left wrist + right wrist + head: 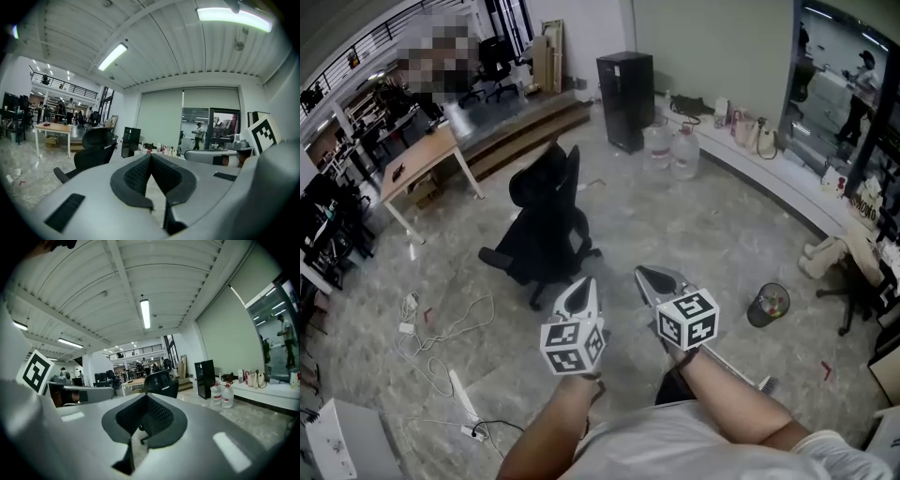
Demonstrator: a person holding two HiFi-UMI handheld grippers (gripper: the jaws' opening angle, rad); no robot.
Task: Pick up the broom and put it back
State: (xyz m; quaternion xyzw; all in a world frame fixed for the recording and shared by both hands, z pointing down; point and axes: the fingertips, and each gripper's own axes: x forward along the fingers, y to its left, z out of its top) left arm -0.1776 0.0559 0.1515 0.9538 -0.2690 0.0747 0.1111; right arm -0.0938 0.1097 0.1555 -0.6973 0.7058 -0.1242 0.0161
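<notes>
Both grippers are held side by side at waist height, pointing out over the floor. My left gripper [584, 286] has its jaws together with nothing between them; in the left gripper view the tips [150, 157] meet. My right gripper [645, 274] is shut and empty too, and its tips [146, 397] touch. A thin pale pole [739, 366] lies on the floor by my right forearm, partly hidden by the arm. It may be the broom's handle; I cannot see a brush head.
A black office chair [546, 225] stands just ahead of the grippers. Beyond it are a black cabinet [625, 86] and two water jugs [675, 148]. A round bin [768, 305] sits to the right. Cables and a power strip [461, 394] lie at left, near a wooden table [422, 159].
</notes>
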